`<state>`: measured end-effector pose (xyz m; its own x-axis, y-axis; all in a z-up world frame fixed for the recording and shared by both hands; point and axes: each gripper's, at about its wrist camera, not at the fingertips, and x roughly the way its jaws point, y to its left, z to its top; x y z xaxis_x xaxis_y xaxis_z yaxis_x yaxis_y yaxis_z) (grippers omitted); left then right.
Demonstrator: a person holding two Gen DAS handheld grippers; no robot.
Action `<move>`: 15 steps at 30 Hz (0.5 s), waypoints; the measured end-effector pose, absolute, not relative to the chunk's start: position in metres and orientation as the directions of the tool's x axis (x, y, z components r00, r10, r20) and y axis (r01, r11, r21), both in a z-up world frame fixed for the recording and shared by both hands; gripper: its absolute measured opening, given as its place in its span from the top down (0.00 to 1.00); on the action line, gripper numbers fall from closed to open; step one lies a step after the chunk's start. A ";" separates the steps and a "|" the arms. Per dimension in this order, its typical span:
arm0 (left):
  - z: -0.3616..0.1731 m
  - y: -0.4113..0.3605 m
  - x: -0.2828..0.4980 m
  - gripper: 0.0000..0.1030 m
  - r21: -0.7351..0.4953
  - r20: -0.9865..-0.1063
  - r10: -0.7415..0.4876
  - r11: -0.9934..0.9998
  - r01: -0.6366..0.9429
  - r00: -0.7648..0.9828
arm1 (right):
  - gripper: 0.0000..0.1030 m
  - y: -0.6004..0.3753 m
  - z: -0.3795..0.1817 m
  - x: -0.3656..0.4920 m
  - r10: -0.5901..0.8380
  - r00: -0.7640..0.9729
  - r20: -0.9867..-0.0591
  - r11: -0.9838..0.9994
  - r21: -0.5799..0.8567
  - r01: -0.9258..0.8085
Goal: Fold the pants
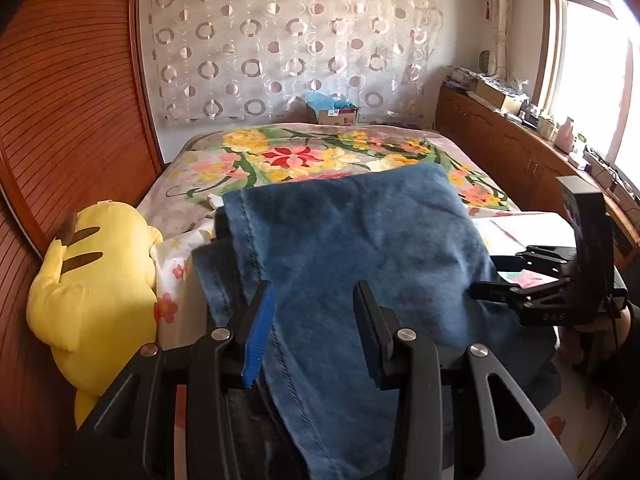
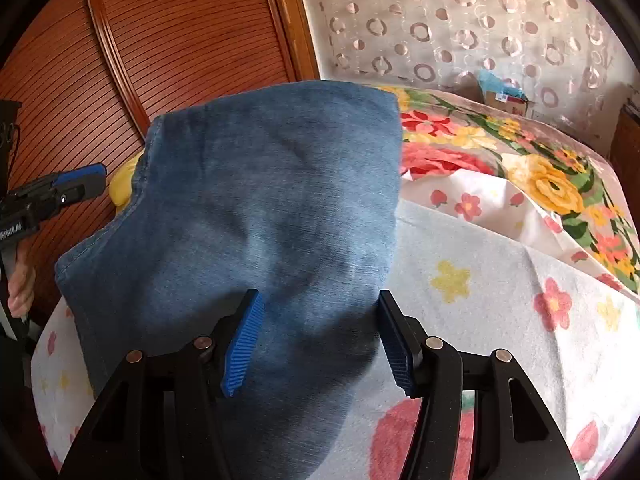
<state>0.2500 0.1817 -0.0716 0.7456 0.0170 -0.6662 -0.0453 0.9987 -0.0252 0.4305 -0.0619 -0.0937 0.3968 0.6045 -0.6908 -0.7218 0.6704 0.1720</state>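
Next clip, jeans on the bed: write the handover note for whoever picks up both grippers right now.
Left gripper: open, holding nothing, above the near left part of the jeans.
Right gripper: open, holding nothing, above the jeans' near right part.
Jeans: lying on the white flowered sheet on the bed, already doubled over into a short layered stack.
Done: at least one fold appears made, cloth released.
Left: probably another fold, or straightening the edges, since the left edge looks uneven.

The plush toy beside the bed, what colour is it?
Yellow with dark stripes; clearest in the left wrist view.
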 end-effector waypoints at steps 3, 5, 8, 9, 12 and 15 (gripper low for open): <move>-0.072 0.177 0.243 0.60 -0.023 -0.665 0.016 0.999 -0.042 0.747 | 0.70 -0.060 -0.093 0.428 0.617 0.376 -0.691 0.649 0.176 -0.740; -0.073 0.175 0.239 0.60 -0.022 -0.665 0.019 0.999 -0.045 0.747 | 0.85 -0.058 -0.091 0.424 0.608 0.391 -0.691 0.647 0.146 -0.748; -0.071 0.173 0.230 0.60 -0.023 -0.662 0.030 0.998 -0.060 0.749 | 0.95 -0.063 -0.080 0.417 0.642 0.394 -0.658 0.634 0.166 -0.756; -0.069 0.173 0.225 0.60 -0.026 -0.658 0.031 0.998 -0.064 0.752 | 0.95 -0.066 -0.075 0.414 0.651 0.404 -0.643 0.634 0.167 -0.755; -0.062 0.169 0.210 0.60 -0.018 -0.646 0.042 0.997 -0.070 0.762 | 0.96 -0.076 -0.055 0.401 0.676 0.434 -0.595 0.634 0.171 -0.754; -0.051 0.165 0.192 0.60 0.003 -0.626 0.064 0.997 -0.080 0.777 | 0.96 -0.084 -0.036 0.387 0.685 0.467 -0.559 0.646 0.169 -0.744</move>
